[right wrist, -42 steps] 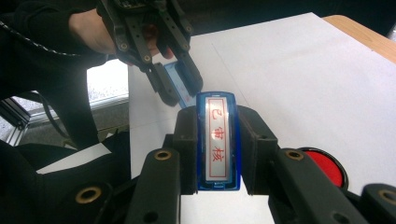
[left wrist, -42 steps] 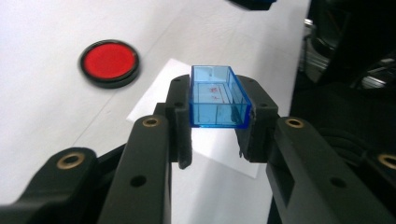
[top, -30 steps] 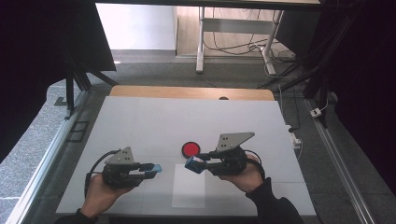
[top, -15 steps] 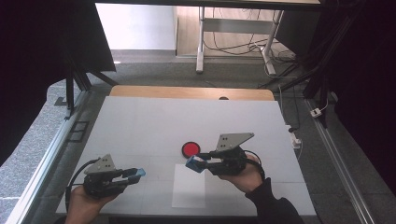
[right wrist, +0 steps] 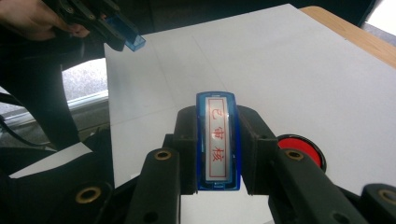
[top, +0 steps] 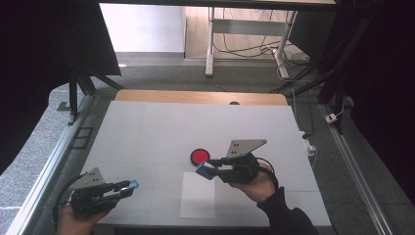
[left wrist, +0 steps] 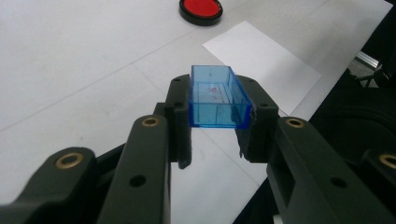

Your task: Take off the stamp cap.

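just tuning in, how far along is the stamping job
Done: the blue cap is off, clamped in the left gripper near the table's corner. In hand: the right gripper holds the stamp, its red characters showing, beside the red ink pad. Left: the white paper looks unmarked, so inking and stamping likely remain.

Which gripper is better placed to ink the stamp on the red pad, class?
Right: the right gripper holds the stamp beside the red ink pad; the left gripper holds the blue cap farther away.
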The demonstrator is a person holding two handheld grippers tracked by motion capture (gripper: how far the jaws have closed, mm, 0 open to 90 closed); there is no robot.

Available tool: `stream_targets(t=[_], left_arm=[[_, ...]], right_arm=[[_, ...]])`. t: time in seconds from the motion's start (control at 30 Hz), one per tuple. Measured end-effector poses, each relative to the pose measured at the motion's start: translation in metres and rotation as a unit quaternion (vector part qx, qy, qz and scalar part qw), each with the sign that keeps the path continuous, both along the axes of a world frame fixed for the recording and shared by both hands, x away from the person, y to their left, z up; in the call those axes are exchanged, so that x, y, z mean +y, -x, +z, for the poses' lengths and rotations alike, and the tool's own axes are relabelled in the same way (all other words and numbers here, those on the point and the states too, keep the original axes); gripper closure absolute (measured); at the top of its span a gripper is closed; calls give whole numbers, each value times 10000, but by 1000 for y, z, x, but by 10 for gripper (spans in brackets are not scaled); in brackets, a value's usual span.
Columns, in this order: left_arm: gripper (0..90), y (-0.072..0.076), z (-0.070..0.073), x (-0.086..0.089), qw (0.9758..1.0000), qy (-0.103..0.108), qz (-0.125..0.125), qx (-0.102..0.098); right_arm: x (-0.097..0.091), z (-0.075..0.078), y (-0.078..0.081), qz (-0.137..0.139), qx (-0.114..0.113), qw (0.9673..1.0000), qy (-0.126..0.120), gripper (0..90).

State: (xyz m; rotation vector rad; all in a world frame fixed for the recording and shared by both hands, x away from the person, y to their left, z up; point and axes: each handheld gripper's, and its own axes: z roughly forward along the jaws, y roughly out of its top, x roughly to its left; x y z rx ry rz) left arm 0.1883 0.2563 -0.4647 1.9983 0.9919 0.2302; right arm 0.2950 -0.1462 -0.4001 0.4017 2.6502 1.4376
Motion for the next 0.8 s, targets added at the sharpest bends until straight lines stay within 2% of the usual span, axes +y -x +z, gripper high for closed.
stream_targets(t=[0.2,0.33,0.57,0.8], left_arm=[[686,7,-3,7,9998,-40,163,61],[686,9,-5,9,9997,-58,192,126],[686,10,-8,9,9997,-151,160,103],[686,9,-10,9,9996,-164,136,167]], right_arm=[[-1,0,0,-63,-74,9999,89,707],[-1,-1,-1,-153,-13,9999,56,707],[-1,-1,-1,-184,16,9998,66,707],[-1,-2,0,-195,-30,9997,152,707]])
